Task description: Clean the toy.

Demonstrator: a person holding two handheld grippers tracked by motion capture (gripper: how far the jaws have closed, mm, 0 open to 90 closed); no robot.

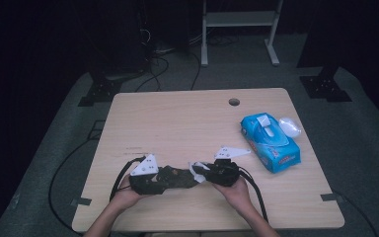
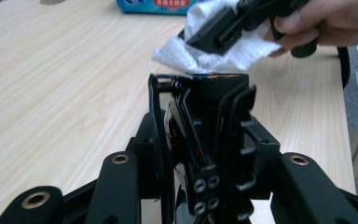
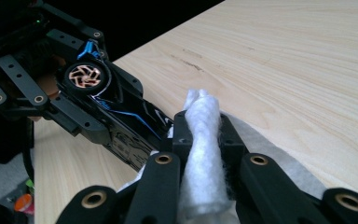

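Note:
A black toy car [image 1: 180, 178] with blue lines and a copper-coloured wheel [image 3: 86, 75] is held just above the table's near edge. My left gripper [image 1: 170, 177] is shut on it; in the left gripper view the jaws clamp its body [image 2: 219, 86] on both sides. My right gripper [image 3: 200, 126] is shut on a bunched white wipe [image 3: 200, 154]. The wipe [image 2: 191, 53] rests against the car's far end, with the right gripper [image 2: 214, 35] right behind it.
A blue pack of wet wipes [image 1: 270, 142] lies at the right of the wooden table [image 1: 177, 118], its white lid flap up, with a small pale object [image 1: 290, 126] beside it. A cable hole [image 1: 234, 101] sits near the far edge. Cables trail from both grippers.

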